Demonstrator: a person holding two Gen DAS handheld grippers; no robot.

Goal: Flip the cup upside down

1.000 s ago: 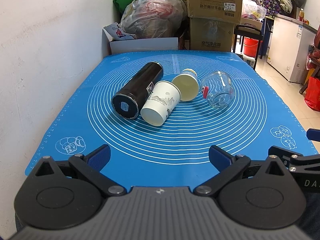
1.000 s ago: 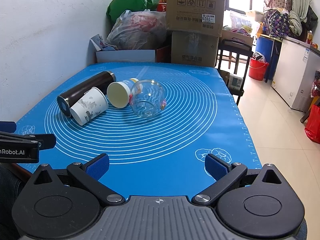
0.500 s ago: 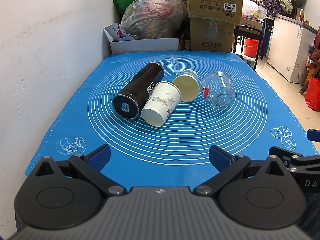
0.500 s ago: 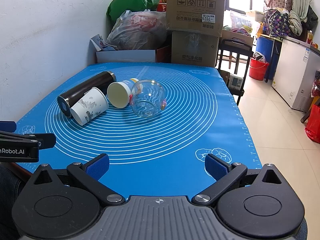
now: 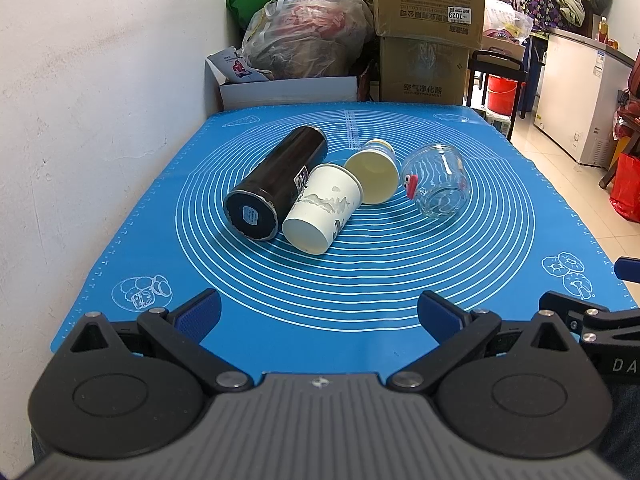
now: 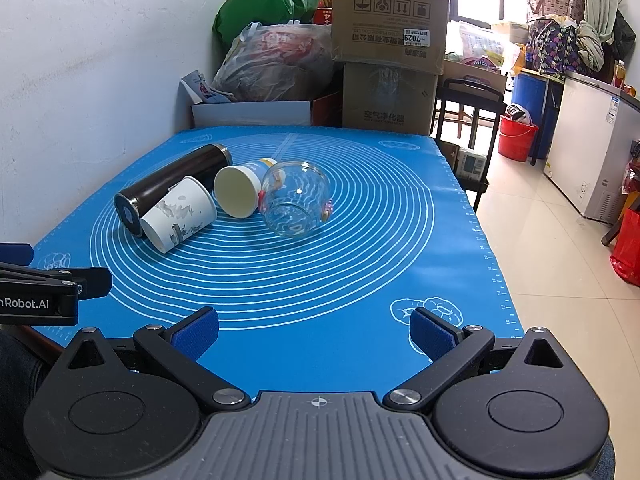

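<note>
Several cups lie on their sides in the middle of a blue mat (image 5: pixel 360 280): a black flask (image 5: pixel 276 184), a white paper cup (image 5: pixel 324 210), a cream paper cup (image 5: pixel 374 172) and a clear glass cup (image 5: pixel 438 184). They also show in the right wrist view: flask (image 6: pixel 172 190), white cup (image 6: pixel 180 214), cream cup (image 6: pixel 238 192), glass cup (image 6: pixel 294 204). My left gripper (image 5: pixel 320 316) is open and empty at the mat's near edge. My right gripper (image 6: pixel 314 332) is open and empty at the near right.
A white wall (image 5: pixel 80 100) runs along the mat's left side. Cardboard boxes (image 5: pixel 428 28) and plastic bags (image 5: pixel 308 36) are stacked behind the far edge. The table's right edge drops to a tiled floor (image 6: pixel 560 260).
</note>
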